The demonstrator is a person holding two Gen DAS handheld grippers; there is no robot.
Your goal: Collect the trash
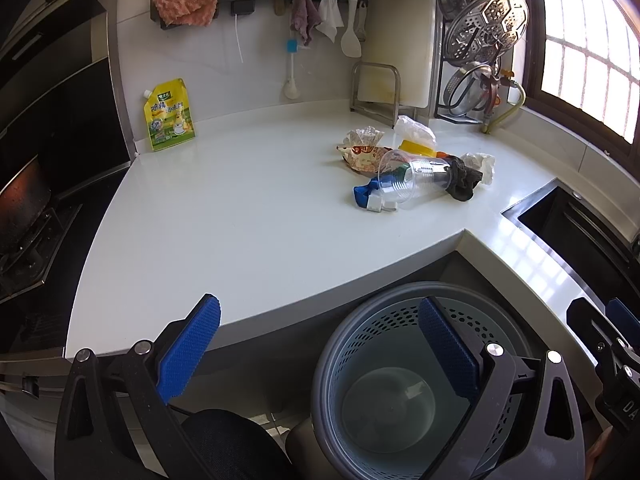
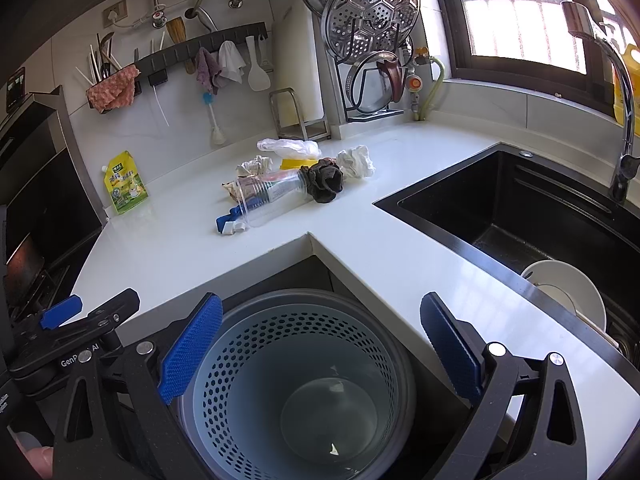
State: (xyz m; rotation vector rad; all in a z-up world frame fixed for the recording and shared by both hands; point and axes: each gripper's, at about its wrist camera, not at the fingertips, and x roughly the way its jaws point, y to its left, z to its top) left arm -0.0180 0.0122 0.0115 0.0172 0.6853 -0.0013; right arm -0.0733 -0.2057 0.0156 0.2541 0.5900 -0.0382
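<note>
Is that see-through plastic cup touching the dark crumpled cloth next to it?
Touching. In the right wrist view the clear cup's narrow end presses straight into the dark cloth, no counter between them.

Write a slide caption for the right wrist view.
Open right gripper above a near-empty bin; trash pile waits on the counter.

Beyond the jaws, the blue wrapper (image 1: 366,195) lies half hidden under the clear plastic cup (image 1: 414,179); print on the yellow pouch (image 1: 169,114) is too small to read.
</note>
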